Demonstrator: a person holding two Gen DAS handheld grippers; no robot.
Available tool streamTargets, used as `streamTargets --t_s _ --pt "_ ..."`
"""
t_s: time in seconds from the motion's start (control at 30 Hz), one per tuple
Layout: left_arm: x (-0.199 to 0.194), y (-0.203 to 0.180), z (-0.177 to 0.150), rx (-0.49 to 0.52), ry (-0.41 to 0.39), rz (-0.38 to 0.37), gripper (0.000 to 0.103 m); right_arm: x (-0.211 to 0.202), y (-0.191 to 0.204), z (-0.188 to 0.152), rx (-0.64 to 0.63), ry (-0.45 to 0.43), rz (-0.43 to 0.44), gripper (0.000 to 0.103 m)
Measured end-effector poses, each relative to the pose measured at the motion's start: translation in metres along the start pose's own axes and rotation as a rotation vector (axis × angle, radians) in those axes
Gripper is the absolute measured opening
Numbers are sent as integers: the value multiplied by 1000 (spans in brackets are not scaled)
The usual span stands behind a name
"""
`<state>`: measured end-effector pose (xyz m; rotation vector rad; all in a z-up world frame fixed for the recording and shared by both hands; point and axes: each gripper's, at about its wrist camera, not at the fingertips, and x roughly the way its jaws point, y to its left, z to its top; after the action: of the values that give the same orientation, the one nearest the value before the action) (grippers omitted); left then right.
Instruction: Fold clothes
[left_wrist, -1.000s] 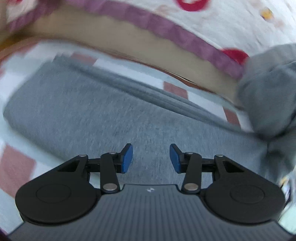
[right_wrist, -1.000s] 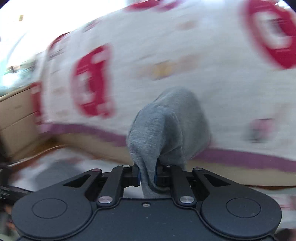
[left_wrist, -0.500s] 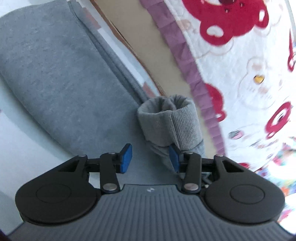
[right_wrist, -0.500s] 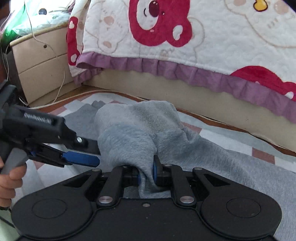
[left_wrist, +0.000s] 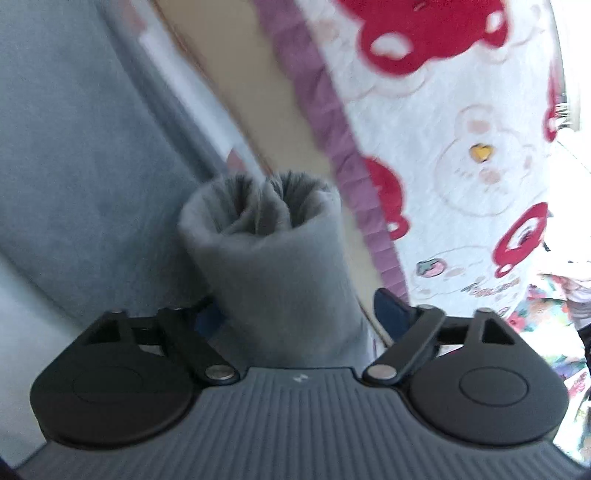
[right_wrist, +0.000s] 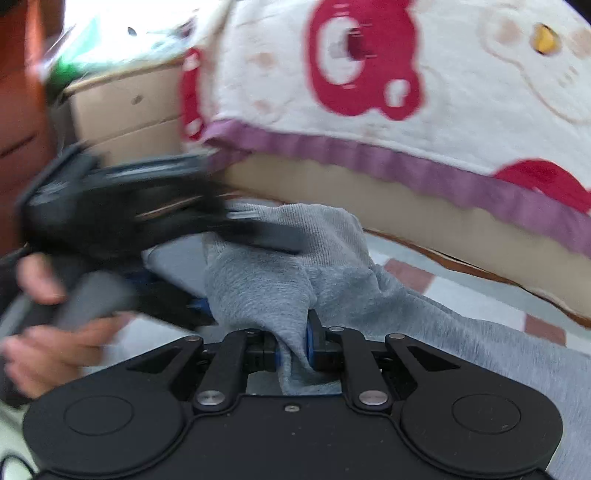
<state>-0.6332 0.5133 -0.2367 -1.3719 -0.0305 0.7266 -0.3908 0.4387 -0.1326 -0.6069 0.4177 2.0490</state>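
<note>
Grey fleece fills both views: the garment (left_wrist: 74, 155) lies flat on the checked floor mat (right_wrist: 469, 295), beside the bed.

Left wrist view:
- The cuff (left_wrist: 266, 236), a ribbed tube with its open end facing away, stands between the jaws of the left gripper (left_wrist: 295, 314).
- These jaws are opening. The right pad stands clear of the cloth; the left pad is mostly hidden behind it, so contact there cannot be told.
- Judgement: the spread is wide enough to take the whole cuff, ready for a fresh hold on the sleeve end.
- The body of the garment runs along the left of the frame. The quilt (left_wrist: 461, 122), with red bears and a purple frill, hangs at far right.

Right wrist view:
- The right gripper (right_wrist: 291, 354) is clenched on a bunched fold of the sleeve (right_wrist: 266, 291), close to the camera. This hold lifts the sleeve end off the mat and presents it to the other tool.
- The left gripper, blurred, reaches in from the left over the cuff; a hand (right_wrist: 48, 332) grips its handle.
- Judgement: the sleeve is not yet folded onto the body.
</note>
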Motion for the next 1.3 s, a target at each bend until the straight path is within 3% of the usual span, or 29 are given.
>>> streamTargets --t_s 0.03,0.07,0.1,0.13,0.17,0.2,0.23,0.4,0.53,0.63,0.73,0.87,0.93,0.97,1.0,1.03,1.07,1.17,1.3 --pt "6 4 -1 -37 15 44 63 -1 4 -4 -60 11 -18 16" --pt "7 3 -2 -15 15 68 54 -2 9 -8 -121 23 -38 16" --pt "9 0 -3 18 14 95 44 -16 8 -15 -141 8 -71 22" --pt "8 -7 -4 107 -1 137 31 -30 6 -23 -157 -9 -105 32" --pt "7 -16 -6 204 -19 190 27 -44 5 -31 -174 -26 -138 54" --pt "7 -24 -8 283 -32 234 25 -58 3 -38 -191 -44 -172 66" --pt "8 -30 -10 323 -39 261 24 -73 2 -46 -208 -61 -206 66" --pt "13 -45 -14 411 -70 326 20 -110 -35 -88 -253 85 -483 66" --pt "1 -77 4 527 -182 322 18 -114 -78 -107 -128 175 -573 66" --pt "-22 -94 23 568 -286 320 18 -108 -96 -104 -50 178 -564 66" --pt "-42 -81 30 630 -359 427 18 -94 -103 -96 -4 158 -521 66" --pt "-53 -21 46 458 -301 468 18 -71 -107 -92 20 155 -478 66" --pt "-53 -16 46 456 -300 474 18 -67 -107 -92 41 135 -471 65" --pt "-55 -22 45 495 -311 470 18 -69 -106 -90 54 112 -459 56" --pt "-56 -29 45 531 -328 464 18 -71 -106 -89 68 87 -447 38" --pt "-57 -37 45 566 -346 459 18 -70 -105 -87 67 82 -436 35" --pt "-59 -42 45 589 -363 452 19 -69 -101 -87 48 88 -442 33" --pt "-71 -29 54 473 -386 430 19 -70 -97 -87 19 79 -421 32" --pt "-60 4 62 393 -344 495 18 -64 -87 -88 -65 89 -411 33"
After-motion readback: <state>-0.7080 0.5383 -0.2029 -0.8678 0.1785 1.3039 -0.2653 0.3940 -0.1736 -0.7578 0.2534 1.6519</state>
